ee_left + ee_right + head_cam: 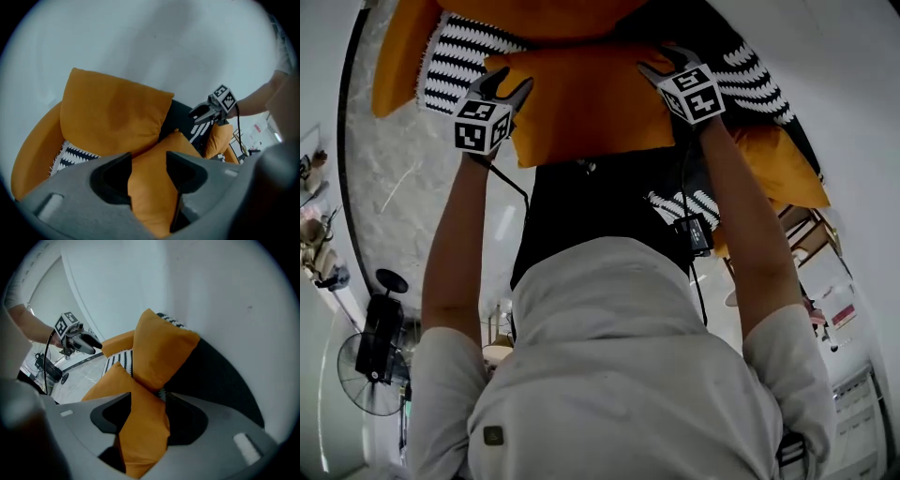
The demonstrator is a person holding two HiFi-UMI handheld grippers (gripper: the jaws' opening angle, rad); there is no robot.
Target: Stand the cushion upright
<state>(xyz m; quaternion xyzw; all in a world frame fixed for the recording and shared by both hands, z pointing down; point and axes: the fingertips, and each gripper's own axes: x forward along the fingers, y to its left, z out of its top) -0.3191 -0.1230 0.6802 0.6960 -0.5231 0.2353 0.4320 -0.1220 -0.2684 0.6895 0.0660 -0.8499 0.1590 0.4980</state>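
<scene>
In the head view, the left claw (508,86) and the right claw (666,61) reach to the two ends of an orange cushion (581,103) in the upper middle of the frame. The left claw is at its left edge and the right claw at its upper right corner, and the cushion lies on a dark seat (609,178). A striped black-and-white cushion (464,56) shows in the upper left behind it, and more orange fabric runs along the top edge. The person's pale shirt (609,375) fills the lower half, and a standing fan (370,375) sits at the lower left. In the left gripper view, the left claw (149,161) stands wide at the bottom centre. The orange cushion (154,183) rises in the gap between its jaws, and whether the pads touch the fabric I cannot tell. Above it a second orange cushion (112,117) leans against the white wall (140,37), with the striped cushion (75,152) at the lower left and the right claw (206,112) at the right. In the right gripper view, the right claw (147,401) is likewise wide, with the orange cushion (140,427) between its jaws at the bottom centre. The second orange cushion (161,350) stands behind it at the middle of the frame. The left claw (86,343) is at the left, and the dark seat (215,376) curves along the right.
</scene>
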